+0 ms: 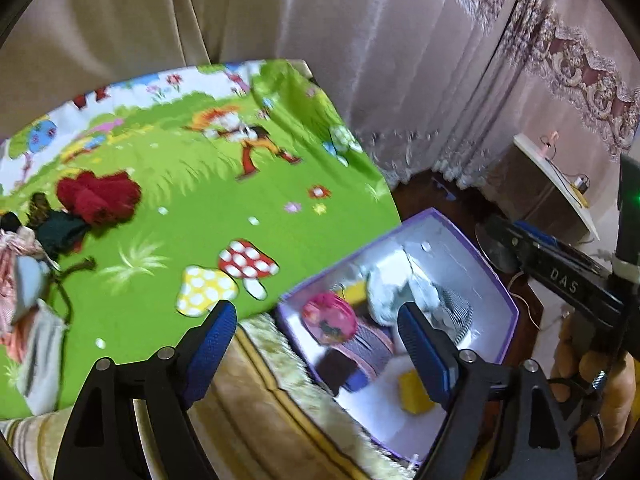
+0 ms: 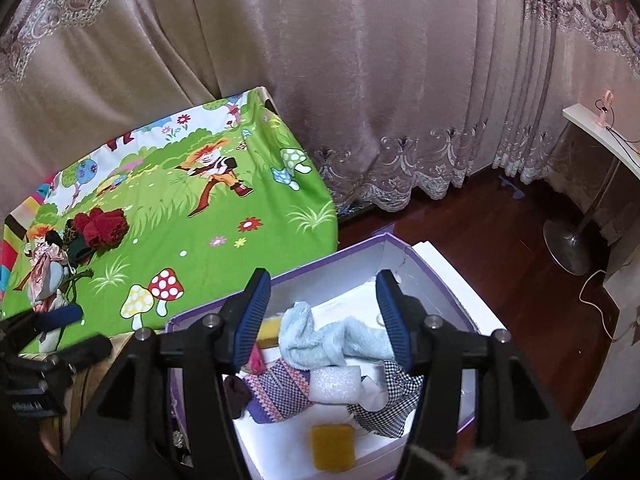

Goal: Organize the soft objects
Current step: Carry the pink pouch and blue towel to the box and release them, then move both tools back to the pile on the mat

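Observation:
A purple-rimmed white box (image 2: 436, 280) beside the bed holds a light blue towel (image 2: 332, 338), a patterned knit piece (image 2: 280, 390), a checked cloth (image 2: 390, 404), a white foam piece (image 2: 336, 384), a yellow sponge (image 2: 333, 446) and a pink ball (image 1: 329, 317). My right gripper (image 2: 322, 316) is open and empty above the box. My left gripper (image 1: 316, 344) is open and empty over the bed edge by the box (image 1: 476, 264). A red fluffy cloth (image 1: 98, 196) and a pile of soft items (image 1: 28, 280) lie on the green cartoon sheet (image 1: 192, 184).
Beige curtains (image 2: 360, 80) hang behind the bed. A lamp stand base (image 2: 566, 248) and a cable lie on the dark wood floor (image 2: 460, 224). A white-topped cabinet (image 2: 600, 136) stands at the right. The right gripper's body (image 1: 560, 272) shows in the left wrist view.

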A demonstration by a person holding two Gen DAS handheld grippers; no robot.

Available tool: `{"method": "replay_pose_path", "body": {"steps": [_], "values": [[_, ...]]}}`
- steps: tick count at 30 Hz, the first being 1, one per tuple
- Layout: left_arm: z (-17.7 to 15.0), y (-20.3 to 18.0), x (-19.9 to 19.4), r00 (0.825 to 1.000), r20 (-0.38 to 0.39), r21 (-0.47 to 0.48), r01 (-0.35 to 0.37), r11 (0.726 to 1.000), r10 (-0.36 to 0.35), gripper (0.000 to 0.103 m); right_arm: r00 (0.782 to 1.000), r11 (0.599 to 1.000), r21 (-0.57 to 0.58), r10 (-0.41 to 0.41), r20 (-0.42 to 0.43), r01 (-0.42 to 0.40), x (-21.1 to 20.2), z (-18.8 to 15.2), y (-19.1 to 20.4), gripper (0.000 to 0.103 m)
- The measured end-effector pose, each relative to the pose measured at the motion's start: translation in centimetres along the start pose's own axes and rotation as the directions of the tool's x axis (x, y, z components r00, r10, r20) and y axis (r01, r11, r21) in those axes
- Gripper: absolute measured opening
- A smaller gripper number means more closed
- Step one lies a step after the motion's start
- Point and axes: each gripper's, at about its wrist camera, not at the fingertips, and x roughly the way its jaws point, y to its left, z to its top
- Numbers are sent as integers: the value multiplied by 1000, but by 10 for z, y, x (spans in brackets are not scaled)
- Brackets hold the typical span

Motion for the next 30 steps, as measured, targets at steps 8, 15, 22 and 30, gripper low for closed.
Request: {"method": "replay_pose_path", "body": {"steps": [8, 15, 22, 30], "values": [[-7, 34, -26, 996, 58, 22, -65, 998, 63, 84, 999, 998, -46, 45, 16, -44, -8, 5, 32, 69], [-24, 94, -47, 993, 44, -71, -105, 992, 109, 84, 994, 988, -109, 107, -3, -107, -9, 7, 74, 71], [-45, 169, -68, 981, -5, -149, -194, 970, 195, 84, 987, 968, -189, 161, -20, -162, -5, 11, 124, 72], [-62, 233, -79, 975, -72, -197, -218, 956, 208, 83, 976, 942, -256, 209, -55, -216, 5, 9, 176, 72]]}}
